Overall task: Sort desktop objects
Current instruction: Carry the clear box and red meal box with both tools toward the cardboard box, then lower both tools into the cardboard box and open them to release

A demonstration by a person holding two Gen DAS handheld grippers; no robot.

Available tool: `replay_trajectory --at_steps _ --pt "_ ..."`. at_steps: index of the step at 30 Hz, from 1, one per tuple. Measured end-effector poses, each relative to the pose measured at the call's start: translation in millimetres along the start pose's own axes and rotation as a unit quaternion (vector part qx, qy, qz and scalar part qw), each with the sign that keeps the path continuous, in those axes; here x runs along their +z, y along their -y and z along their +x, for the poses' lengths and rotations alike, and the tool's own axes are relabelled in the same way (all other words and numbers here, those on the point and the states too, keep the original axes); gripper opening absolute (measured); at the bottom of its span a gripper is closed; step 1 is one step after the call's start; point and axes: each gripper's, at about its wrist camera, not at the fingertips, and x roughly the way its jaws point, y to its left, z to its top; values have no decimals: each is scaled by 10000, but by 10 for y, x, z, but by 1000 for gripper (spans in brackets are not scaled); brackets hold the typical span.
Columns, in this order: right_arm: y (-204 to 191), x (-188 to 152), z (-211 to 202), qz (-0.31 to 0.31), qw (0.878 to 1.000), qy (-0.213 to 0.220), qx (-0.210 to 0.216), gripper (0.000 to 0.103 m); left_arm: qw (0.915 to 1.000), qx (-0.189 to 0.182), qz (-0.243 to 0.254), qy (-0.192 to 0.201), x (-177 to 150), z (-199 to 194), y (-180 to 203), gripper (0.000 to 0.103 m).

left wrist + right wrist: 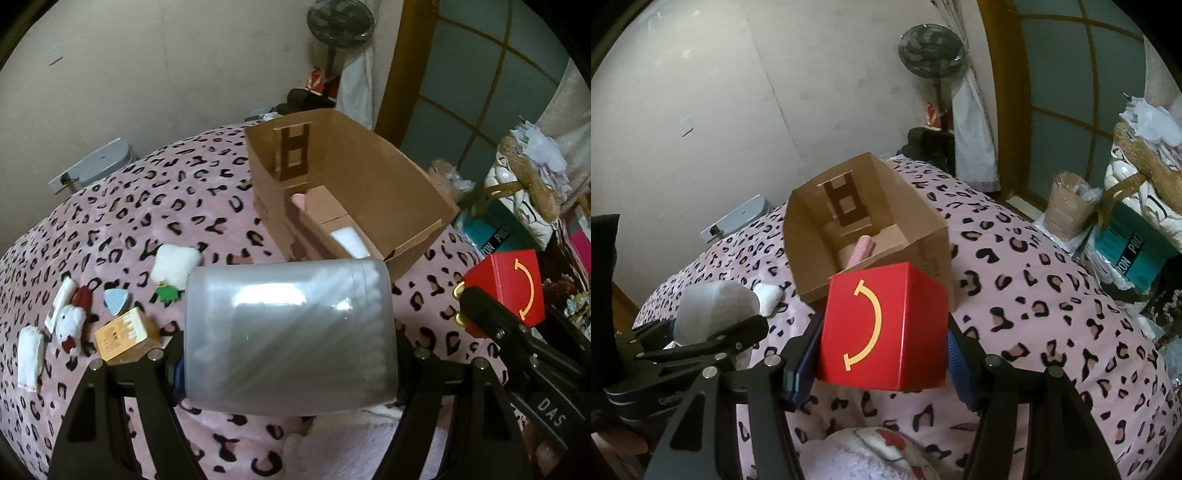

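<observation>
Cardboard box (369,192), open-topped, on pink leopard-print blanket (147,199), at 12 o'clock from both grippers; pink item (862,249) inside. Left gripper (290,354) clamped on translucent cotton-swab tub (290,332). Right gripper (882,354) clamped on red cube box (886,325) with yellow arc. Loose items at 9 o'clock in left view: white plush (173,266), small orange-brown carton (125,334), red-white plush (72,319).

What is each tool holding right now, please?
Left tool: closed on the translucent plastic container.
Right tool: closed on the red box.
</observation>
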Motion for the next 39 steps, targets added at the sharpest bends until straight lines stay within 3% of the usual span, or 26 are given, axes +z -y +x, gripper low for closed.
replay_trajectory --at_steps 10,20,32,39 --pt "128 178 54 148 9998 127 25 61 9992 -388 29 66 298 13 26 79" --pt "-107 533 216 -72 9994 304 129 61 9979 -593 81 237 901 17 -65 79" --pt "-338 926 714 -347 9991 214 117 61 9970 -751 174 -66 1556 607 -62 79" --pt "-344 941 955 -401 9991 40 89 61 9953 -906 260 -236 1685 959 -73 79"
